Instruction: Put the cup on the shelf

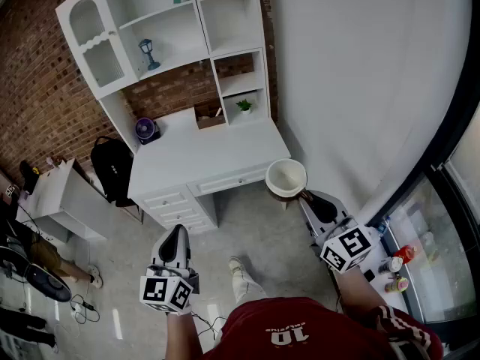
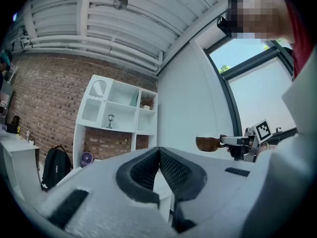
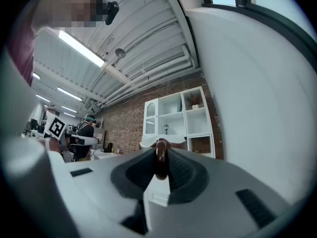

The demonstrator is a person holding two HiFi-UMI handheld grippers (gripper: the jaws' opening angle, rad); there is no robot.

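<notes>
Right gripper (image 1: 304, 195): jaws narrow, clamped on the brown handle (image 3: 160, 161) of the cup (image 1: 286, 176). Handle stands upright between the pads, with the cup body out past the tips.

Cup is carried in the air, mouth up, cream inside and brown outside. From the head view it shows over the front right corner of the desk (image 1: 202, 156). It is not on any board of the shelf unit (image 1: 161, 28).

Left gripper (image 1: 177, 232): jaws pressed together, nothing between them. It is held on the person's left, apart from the desk, tips toward the drawers (image 1: 178, 205). The left gripper view catches the cup off to its right, in front of the white wall (image 1: 360, 73).

Shelf unit is white and stands along the back edge of the desk, against the brick wall (image 1: 37, 88). It has an arched door at left and open compartments to the right.
- lantern (image 1: 148, 53): upright in the wide middle compartment
- potted plant (image 1: 244, 106): in the small lower right compartment
- brown box (image 1: 210, 117): at the back edge of the desk, under the shelf boards
- purple fan (image 1: 147, 130): back left corner of the desk

Black backpack (image 1: 112, 169) sits on the floor just beside the left end of the desk
</notes>
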